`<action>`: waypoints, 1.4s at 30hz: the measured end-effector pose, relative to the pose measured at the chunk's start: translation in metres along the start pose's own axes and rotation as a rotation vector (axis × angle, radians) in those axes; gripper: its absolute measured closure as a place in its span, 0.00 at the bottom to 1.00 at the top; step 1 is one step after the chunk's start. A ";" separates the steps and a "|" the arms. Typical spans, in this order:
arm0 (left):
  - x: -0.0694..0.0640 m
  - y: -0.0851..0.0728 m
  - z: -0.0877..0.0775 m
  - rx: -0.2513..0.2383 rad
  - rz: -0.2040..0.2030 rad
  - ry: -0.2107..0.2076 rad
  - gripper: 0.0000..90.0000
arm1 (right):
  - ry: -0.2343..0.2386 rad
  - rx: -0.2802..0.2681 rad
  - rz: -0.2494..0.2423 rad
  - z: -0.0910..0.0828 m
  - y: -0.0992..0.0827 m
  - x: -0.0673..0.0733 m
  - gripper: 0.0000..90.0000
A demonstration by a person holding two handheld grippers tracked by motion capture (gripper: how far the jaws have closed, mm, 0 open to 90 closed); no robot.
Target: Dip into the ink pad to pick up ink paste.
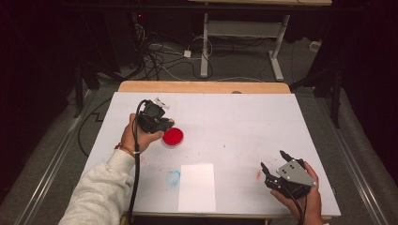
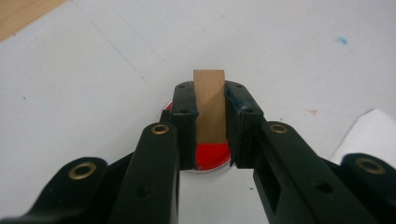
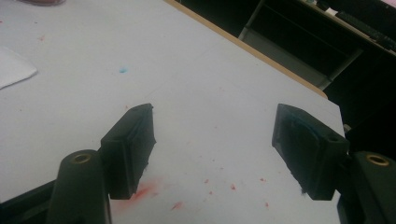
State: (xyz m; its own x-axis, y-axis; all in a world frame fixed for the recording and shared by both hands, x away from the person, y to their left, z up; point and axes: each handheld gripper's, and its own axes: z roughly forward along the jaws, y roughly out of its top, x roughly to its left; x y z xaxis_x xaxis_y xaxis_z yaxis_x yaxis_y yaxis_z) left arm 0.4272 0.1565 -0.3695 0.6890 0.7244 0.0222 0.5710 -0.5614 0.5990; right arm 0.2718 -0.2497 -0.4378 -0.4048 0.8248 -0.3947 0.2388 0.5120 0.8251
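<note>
Wooden block (image 2: 209, 105) hiding red dish (image 2: 212, 157) centre

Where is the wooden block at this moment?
The wooden block is clamped in the left hand-held gripper, directly above the red dish, left of the table's centre.

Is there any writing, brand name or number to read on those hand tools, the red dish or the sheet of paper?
None can be read.
The white paper sheet is blank, and the red dish, the wooden block and both grippers carry no legible marks.
</note>
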 end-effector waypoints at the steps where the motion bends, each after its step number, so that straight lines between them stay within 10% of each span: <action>1: -0.001 0.001 -0.002 -0.003 0.006 0.001 0.82 | 0.002 0.004 -0.005 0.000 -0.001 0.001 0.34; 42: 0.008 -0.025 0.072 0.134 -0.019 -0.049 0.82 | 0.020 0.008 -0.015 -0.002 -0.002 0.005 0.34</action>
State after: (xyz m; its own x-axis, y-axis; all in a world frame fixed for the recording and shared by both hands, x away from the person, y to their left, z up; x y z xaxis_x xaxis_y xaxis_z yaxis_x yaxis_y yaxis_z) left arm 0.4507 0.1477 -0.4422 0.6964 0.7170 -0.0295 0.6365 -0.5981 0.4870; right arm 0.2672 -0.2470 -0.4408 -0.4259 0.8120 -0.3990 0.2396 0.5265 0.8157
